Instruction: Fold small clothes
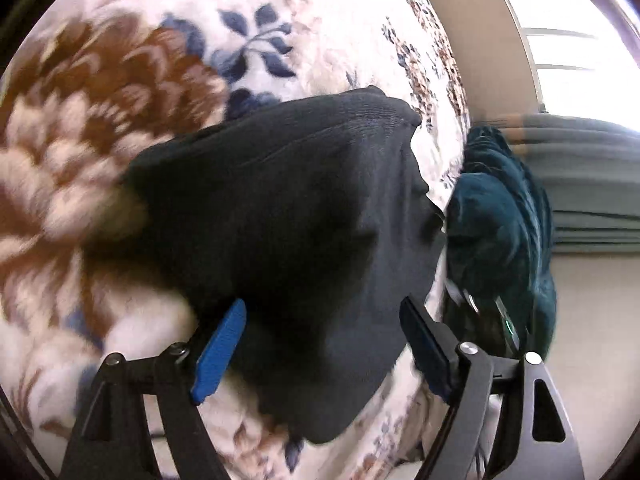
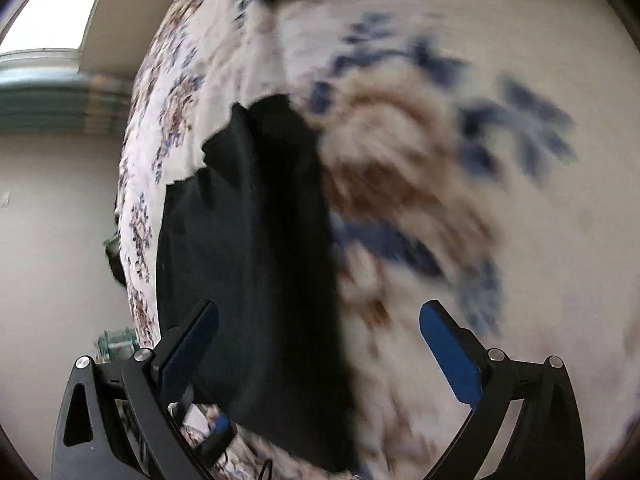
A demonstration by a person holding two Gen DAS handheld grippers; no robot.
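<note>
Seen lying on a floral blanket (image 1: 120, 128): a small black garment (image 1: 288, 208), spread mostly flat near the blanket's edge, with a dark teal cloth (image 1: 504, 216) just beside it toward the drop-off; judged to be early in the folding, between grips, with nothing yet doubled over that can be told for sure.

Held wide apart and gripping nothing: the left gripper (image 1: 320, 344), blue pads straddling the garment's near end; likewise spread and empty, the right gripper (image 2: 320, 356), one finger over the black cloth (image 2: 248, 264), the other over bare blanket (image 2: 480, 80).

Running lengthwise away from both cameras: the garment's long axis, ribbed hem at the far end in the left view, narrower rounded end nearest that gripper; exact type of garment not clear through the blur.

Called for next, on this reading: closing on a near edge or corner, pinching one layer only, then carrying it toward the far hem without dragging the whole piece over the plush pile.
</note>
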